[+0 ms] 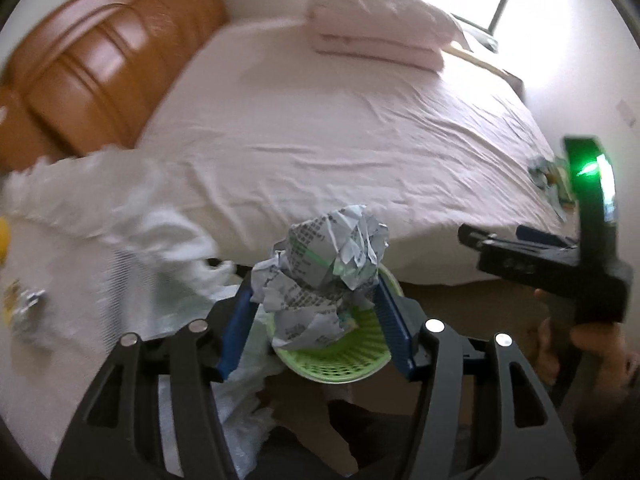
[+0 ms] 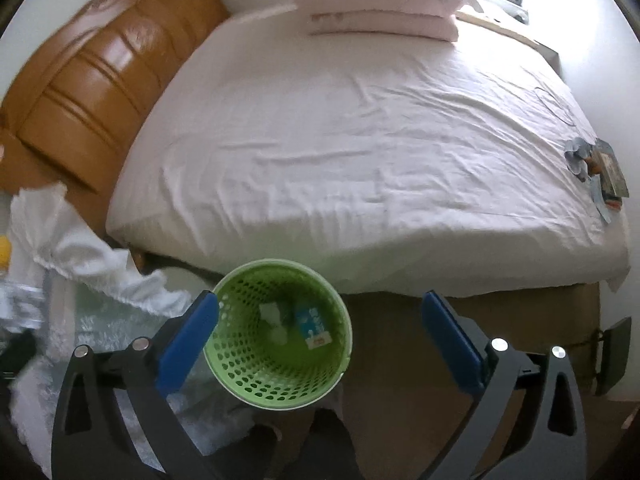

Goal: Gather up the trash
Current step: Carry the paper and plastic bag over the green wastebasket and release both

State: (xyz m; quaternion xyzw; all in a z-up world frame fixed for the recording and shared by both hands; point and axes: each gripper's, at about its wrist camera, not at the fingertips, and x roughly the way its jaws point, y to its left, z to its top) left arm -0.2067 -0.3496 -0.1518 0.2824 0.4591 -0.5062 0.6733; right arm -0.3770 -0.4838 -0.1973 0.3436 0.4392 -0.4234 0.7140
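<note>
My left gripper point(image 1: 316, 296) is shut on a crumpled ball of printed paper point(image 1: 324, 268) and holds it right above the green mesh trash basket point(image 1: 340, 364). In the right wrist view the basket point(image 2: 256, 380) stands on the floor beside the bed, with a few scraps point(image 2: 312, 326) inside. My right gripper point(image 2: 320, 340) is open and empty, with the basket near its left finger. More trash point(image 2: 596, 168) lies on the bed's right edge; it also shows in the left wrist view point(image 1: 548, 176). The right gripper's body point(image 1: 560, 256) shows at the right of the left wrist view.
A bed with a pink sheet point(image 2: 360, 140) fills the middle, with a wooden headboard point(image 2: 92, 80) at left and folded bedding point(image 2: 380, 4) at the back. A white lace cloth point(image 2: 92, 256) covers a side table at left, with small items point(image 1: 24, 304) on it.
</note>
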